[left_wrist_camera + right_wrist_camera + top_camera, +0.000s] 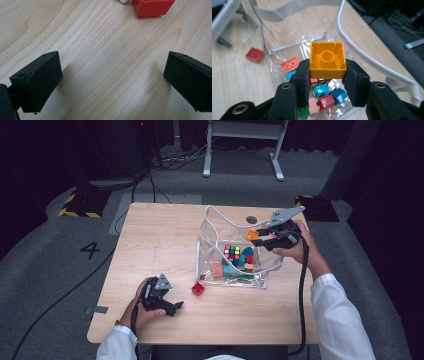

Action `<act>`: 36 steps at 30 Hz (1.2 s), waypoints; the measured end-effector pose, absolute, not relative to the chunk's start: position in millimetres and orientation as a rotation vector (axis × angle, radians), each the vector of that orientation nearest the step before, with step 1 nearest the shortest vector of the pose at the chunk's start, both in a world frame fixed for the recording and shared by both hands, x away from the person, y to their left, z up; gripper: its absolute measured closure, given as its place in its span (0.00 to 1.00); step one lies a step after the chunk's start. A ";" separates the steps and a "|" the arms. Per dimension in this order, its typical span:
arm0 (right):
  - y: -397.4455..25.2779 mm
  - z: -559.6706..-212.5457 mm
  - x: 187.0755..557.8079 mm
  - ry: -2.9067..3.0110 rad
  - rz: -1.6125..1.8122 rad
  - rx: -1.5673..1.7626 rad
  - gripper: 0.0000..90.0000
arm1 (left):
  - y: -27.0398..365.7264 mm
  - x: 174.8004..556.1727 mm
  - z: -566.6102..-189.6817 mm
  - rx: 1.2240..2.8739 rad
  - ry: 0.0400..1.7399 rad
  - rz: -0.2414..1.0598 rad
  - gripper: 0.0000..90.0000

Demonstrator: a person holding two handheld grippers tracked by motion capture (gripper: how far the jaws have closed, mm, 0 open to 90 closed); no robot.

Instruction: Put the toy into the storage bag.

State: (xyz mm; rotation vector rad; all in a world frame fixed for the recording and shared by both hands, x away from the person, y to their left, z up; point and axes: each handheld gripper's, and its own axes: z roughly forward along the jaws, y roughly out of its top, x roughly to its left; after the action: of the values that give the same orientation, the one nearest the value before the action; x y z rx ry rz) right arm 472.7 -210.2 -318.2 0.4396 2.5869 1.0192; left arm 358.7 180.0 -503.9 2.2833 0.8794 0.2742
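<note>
Closest to my right gripper's camera are my own two black jaws, clamped on the sides of a square orange-yellow plastic building brick [327, 60], whose hollow underside with its round tube faces the lens. My right gripper [258, 237] holds this brick in the air above the open mouth of a clear plastic pouch with white piping and a white strap [210, 237], at the pouch's far right edge in the high view. Inside the pouch lie a multicoloured puzzle cube [231, 252], a salmon-orange studded brick [290, 64], teal bricks [321, 90] and a red brick [326, 101], loosely heaped together. Outside the pouch, just beside its near left corner, a small red plastic brick [198, 289] sits on the pale wooden table [150, 245]. My left gripper [176, 306] rests low over the table near its front edge, a little to the left of that red brick, its jaws spread wide apart with bare wood grain between them. A white sleeve [340, 315] covers my right forearm.
</note>
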 end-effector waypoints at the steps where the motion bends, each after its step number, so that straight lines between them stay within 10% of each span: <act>1: -208.1 -319.2 474.1 2.600 0.998 0.426 0.66 | 179.9 358.7 -504.0 2.283 0.880 0.274 0.02; 36: -233.8 -343.0 493.5 2.792 0.437 0.481 0.66 | 180.1 358.7 -503.8 2.284 0.881 0.278 0.02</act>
State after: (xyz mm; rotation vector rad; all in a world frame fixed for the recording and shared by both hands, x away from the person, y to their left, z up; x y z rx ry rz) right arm 493.5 -233.8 -343.0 0.4812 2.7921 0.4369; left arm 358.7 180.1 -503.8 2.2841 0.8813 0.2775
